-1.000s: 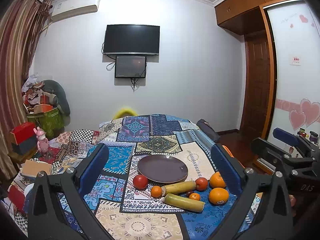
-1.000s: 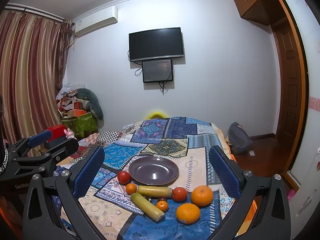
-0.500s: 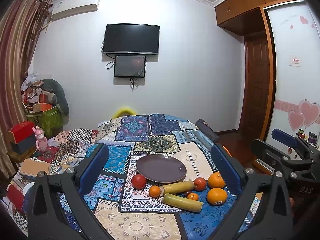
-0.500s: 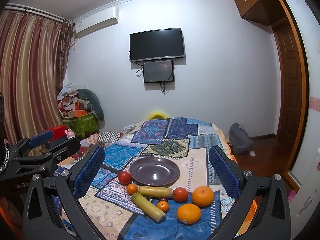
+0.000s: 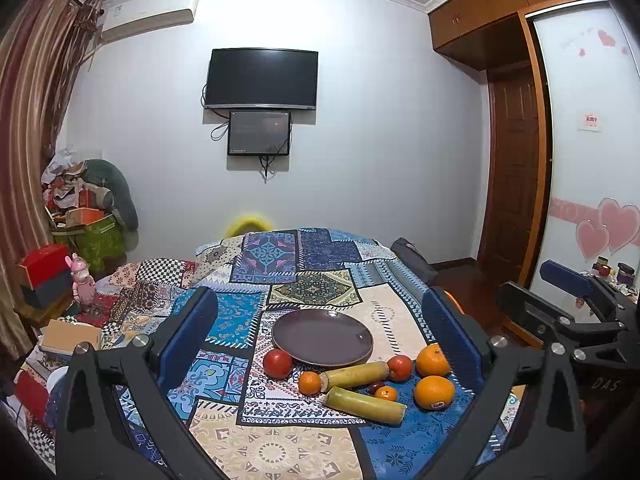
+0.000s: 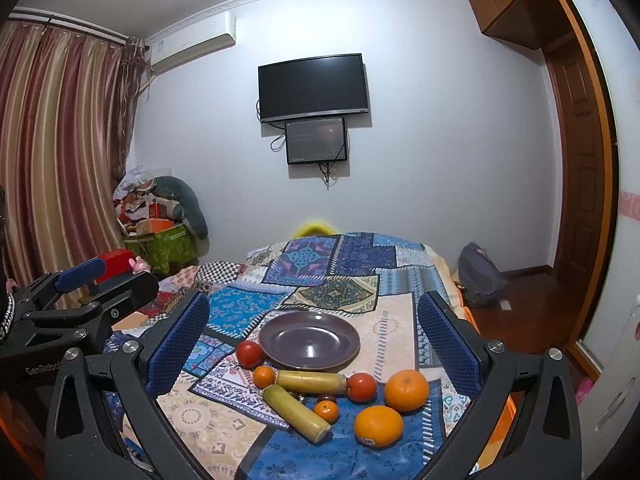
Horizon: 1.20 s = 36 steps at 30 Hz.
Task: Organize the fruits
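I am looking along both of my grippers at a bed covered with a patchwork quilt (image 5: pixel 320 292). My left gripper (image 5: pixel 320 344) hangs above the quilt with its blue-padded jaws spread wide and nothing between them. My right gripper (image 6: pixel 312 340) is the same: jaws wide apart, empty, held beside the left one.

On the quilt sits a dark purple plate (image 5: pixel 322 337), with nothing on it. The fruit lies in a loose cluster just in front of the plate, on the side nearer me. A red tomato (image 5: pixel 278 363) touches or nearly touches the plate's near-left rim. Next comes a small tangerine (image 5: pixel 309 383), then two yellow-green cane-like sticks (image 5: pixel 364 399), one lying behind the other. A second tomato (image 5: pixel 399 368) sits at the right end of the farther stick. A smaller tangerine (image 5: pixel 386 393) lies between the sticks, beside a small dark fruit I cannot identify. Two large oranges (image 5: pixel 434 392) lie at the right of the cluster, close together.

On the far wall hangs a dark television (image 5: pixel 262 79).
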Each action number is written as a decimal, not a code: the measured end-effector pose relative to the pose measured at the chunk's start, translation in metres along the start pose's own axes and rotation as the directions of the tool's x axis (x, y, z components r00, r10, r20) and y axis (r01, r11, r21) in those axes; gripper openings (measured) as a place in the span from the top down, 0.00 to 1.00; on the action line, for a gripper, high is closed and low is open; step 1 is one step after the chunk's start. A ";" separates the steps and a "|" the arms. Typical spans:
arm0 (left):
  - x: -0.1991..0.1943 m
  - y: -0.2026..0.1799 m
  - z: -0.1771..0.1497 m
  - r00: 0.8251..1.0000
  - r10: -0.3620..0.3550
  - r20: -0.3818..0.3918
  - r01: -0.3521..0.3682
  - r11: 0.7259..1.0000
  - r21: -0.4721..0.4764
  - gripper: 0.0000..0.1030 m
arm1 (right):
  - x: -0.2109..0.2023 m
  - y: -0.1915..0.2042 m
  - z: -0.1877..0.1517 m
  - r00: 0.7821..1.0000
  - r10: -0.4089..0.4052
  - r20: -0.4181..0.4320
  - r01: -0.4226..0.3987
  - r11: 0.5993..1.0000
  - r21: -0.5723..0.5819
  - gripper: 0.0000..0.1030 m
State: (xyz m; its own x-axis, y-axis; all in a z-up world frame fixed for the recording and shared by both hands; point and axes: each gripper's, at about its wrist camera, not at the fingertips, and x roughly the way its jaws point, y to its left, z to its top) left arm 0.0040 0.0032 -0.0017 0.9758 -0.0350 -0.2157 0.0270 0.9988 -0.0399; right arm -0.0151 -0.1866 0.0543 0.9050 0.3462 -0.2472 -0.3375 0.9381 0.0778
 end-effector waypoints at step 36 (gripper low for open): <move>0.060 -0.039 -0.013 0.983 -0.109 -0.148 0.117 0.992 0.045 0.24 | 0.024 -0.065 -0.023 0.985 -0.041 -0.166 0.058 0.994 0.094 0.32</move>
State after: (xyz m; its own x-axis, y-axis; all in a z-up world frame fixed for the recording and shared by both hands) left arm 0.0589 -0.0382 -0.0261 0.9242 -0.1484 -0.3519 0.1505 0.9884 -0.0213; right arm 0.0229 -0.2397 0.0212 0.8626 0.3001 -0.4073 -0.2589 0.9535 0.1543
